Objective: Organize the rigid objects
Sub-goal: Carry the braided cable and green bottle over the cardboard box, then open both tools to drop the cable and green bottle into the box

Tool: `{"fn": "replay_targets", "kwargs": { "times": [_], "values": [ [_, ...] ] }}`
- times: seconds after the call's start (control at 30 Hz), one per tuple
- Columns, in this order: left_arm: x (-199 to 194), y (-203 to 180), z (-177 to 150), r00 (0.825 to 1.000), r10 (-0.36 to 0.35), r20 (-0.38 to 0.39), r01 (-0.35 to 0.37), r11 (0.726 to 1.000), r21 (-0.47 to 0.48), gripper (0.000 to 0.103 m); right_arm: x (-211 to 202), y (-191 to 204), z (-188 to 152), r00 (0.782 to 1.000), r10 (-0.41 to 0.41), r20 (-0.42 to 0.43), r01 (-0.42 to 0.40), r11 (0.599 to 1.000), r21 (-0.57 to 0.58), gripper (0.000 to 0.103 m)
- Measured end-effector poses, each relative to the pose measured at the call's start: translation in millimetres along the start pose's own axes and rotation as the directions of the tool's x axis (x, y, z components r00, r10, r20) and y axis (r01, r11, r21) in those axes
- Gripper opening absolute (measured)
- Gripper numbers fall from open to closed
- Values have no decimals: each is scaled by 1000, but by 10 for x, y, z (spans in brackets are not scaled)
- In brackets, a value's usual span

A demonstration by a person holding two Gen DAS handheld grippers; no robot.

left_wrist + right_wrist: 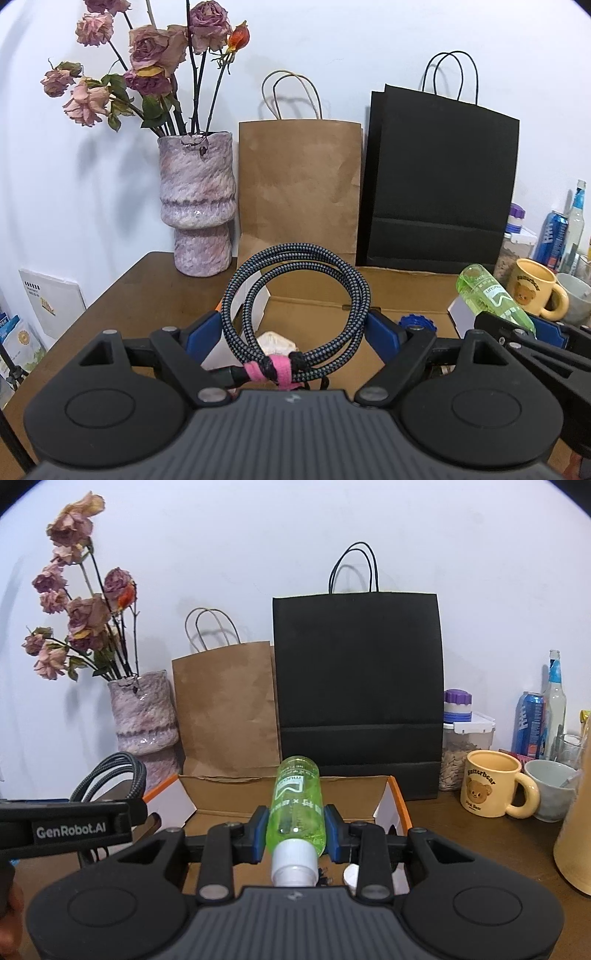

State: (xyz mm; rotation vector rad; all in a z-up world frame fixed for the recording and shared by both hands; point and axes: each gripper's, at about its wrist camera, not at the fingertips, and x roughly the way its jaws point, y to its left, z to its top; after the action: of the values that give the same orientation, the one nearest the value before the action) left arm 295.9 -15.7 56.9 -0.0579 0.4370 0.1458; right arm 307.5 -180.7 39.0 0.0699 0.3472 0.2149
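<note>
Blue rubbery pads on my right gripper [295,834] are clamped on the green bottle [297,805], squeezing its lower body just above the white cap [294,866], base pointing away from me over the open cardboard box [284,803]. It looks like thin clear plastic, so I'd guess it's light, a bit slick, and would dent if I squeezed harder; the straight middle section seems the safest place to hold. My left gripper [295,332] is set fairly wide with the coiled braided cable [299,295] sitting between the pads, touching both by the look of it, also above the box. The cable is floppy, but the coil is tied with a pink strap [275,371], so it should move as one loop. Readable stuff: "GenRobot.AI" on the left gripper's side in the right view, "Butterbear" on the yellow mug [491,786] over on the table [480,849]. The bottle label is upside down and too small for me.
</note>
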Motion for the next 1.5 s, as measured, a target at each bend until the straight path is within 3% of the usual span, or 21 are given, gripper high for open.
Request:
{"fn": "replay_targets", "kwargs": {
  "times": [0.7, 0.8, 0.87, 1.0, 1.13, 1.5],
  "values": [
    [778, -44, 99, 997, 41, -65, -39, 999, 34, 85, 779, -67, 62, 998, -31, -57, 28, 998, -51, 31],
    [809, -49, 87, 996, 39, -83, -35, 998, 45, 88, 813, -117, 45, 996, -23, -91, 20, 999, -33, 31],
    [812, -51, 79, 996, 42, -83, -37, 998, 54, 103, 811, -155, 40, 995, -33, -92, 31, 999, -24, 32],
    [809, -47, 76, 995, 52, -83, -47, 997, 56, 103, 805, -226, 46, 996, -49, -80, 50, 999, -1, 81],
    [817, -30, 82, 995, 55, -89, -51, 998, 47, 103, 775, -268, 72, 997, -56, -55, 57, 998, 13, 102],
    [784, -33, 94, 996, 41, -81, -37, 998, 43, 103, 730, -260, 98, 996, -60, -59, 60, 998, 3, 103]
  ]
}}
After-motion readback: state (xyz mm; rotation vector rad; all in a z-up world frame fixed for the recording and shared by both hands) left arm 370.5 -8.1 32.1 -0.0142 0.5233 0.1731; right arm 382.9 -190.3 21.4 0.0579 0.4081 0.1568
